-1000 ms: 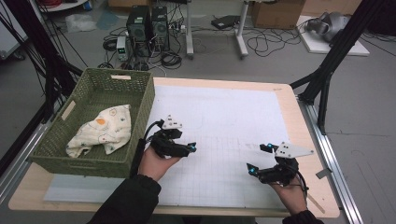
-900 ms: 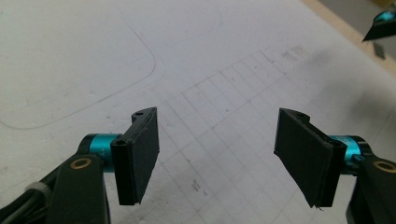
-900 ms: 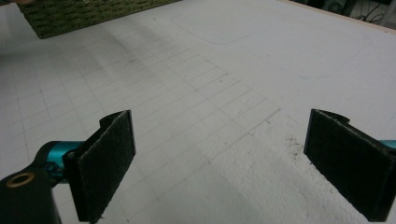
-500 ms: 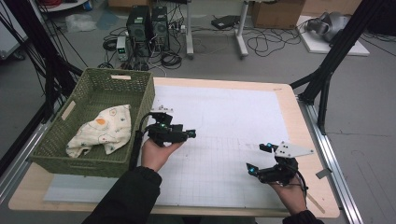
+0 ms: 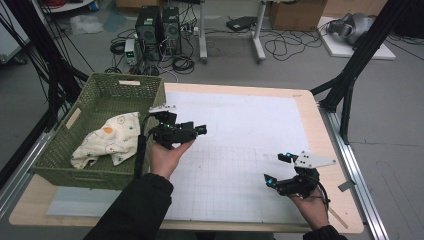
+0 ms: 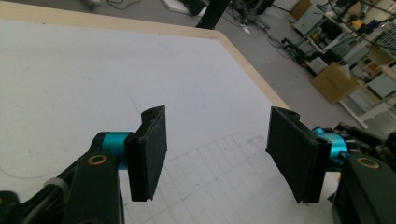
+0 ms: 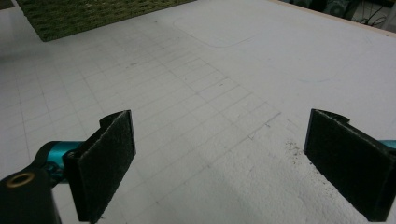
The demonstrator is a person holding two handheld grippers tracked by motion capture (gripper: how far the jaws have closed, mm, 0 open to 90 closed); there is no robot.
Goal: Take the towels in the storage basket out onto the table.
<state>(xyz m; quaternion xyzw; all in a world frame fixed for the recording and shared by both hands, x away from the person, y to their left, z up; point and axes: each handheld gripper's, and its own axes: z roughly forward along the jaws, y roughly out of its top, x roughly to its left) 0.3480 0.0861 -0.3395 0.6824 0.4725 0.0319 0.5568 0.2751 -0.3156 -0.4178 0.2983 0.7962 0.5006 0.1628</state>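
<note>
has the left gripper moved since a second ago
Yes. The left gripper has moved up the high view, farther from the table's near edge, alongside the green basket. Its jaws, empty, have just been closing.

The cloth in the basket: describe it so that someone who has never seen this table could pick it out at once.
Start at the wooden table with its white gridded mat and go to its left edge, where a green woven basket stands. The cloth lies crumpled on the basket's floor, left of the left gripper. It is the one soft thing here: cream fabric with small printed spots, one orange.
</note>
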